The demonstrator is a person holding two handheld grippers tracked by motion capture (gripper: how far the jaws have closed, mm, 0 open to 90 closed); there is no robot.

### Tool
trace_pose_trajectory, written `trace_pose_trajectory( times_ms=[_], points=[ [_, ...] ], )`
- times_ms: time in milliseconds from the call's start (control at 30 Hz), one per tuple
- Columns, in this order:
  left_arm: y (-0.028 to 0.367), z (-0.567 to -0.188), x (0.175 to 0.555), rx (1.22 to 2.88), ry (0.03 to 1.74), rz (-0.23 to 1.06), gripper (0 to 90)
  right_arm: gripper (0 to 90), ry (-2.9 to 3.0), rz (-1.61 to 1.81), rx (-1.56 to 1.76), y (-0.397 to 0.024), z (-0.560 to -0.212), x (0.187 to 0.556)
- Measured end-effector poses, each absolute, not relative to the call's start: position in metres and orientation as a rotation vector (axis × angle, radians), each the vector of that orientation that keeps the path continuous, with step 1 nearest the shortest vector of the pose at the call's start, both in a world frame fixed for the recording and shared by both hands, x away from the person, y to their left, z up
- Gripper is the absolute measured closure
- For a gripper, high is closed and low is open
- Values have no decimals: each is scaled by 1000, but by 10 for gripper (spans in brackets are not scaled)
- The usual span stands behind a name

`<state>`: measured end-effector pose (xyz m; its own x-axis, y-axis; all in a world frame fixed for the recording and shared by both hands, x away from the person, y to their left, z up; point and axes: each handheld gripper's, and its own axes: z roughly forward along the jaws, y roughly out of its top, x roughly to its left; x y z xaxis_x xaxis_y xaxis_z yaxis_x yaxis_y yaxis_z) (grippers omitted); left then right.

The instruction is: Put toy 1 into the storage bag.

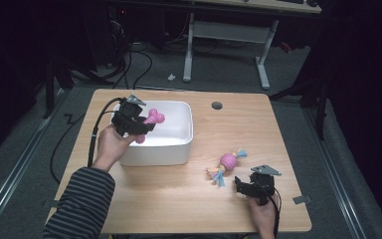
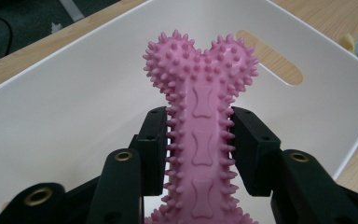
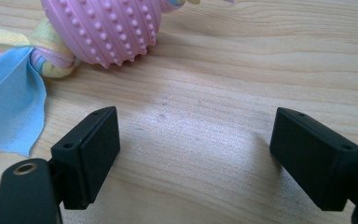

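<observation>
- Here, the left gripper (image 1: 140, 124) clamps a pink spiked bone toy (image 1: 151, 119) by its narrow shaft, the knobbed end jutting toward two o'clock over the white bin (image 1: 181, 149); seizing the slim middle likely keeps the wider ends from slipping through.
- In the left gripper view, the black pads (image 2: 249, 140) press both sides of the bone (image 2: 200, 116), the bin's pale floor and slotted wall behind it — a carry poised, by the look of it, for a drop inside.
- At the table's (image 1: 179, 209) five o'clock, the right gripper (image 1: 243, 185) rests low with jaws spread wide and nothing between them.
- Just off at its eleven o'clock lies a pink ribbed ball toy (image 1: 227, 162) with cloth tails, plausibly next in line.
</observation>
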<state>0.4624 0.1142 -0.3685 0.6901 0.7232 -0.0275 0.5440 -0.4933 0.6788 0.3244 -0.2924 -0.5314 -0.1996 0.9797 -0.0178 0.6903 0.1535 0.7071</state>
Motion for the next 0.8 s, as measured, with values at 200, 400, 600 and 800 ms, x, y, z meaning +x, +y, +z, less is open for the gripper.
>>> trace_pose_trajectory(
  times_ms=[200,400,600,800],
  points=[
    [109,-373,465,2242,966,343,584,158,1957,793,1584,-292,-531,324],
    [103,-378,466,2274,958,348,583,157,1957,795,1583,-292,-531,324],
    [99,-381,465,2295,952,339,580,158,1957,795,1583,-292,-531,324],
    [98,-378,463,2279,953,330,519,158,1957,794,1584,-292,-531,324]
  ],
)
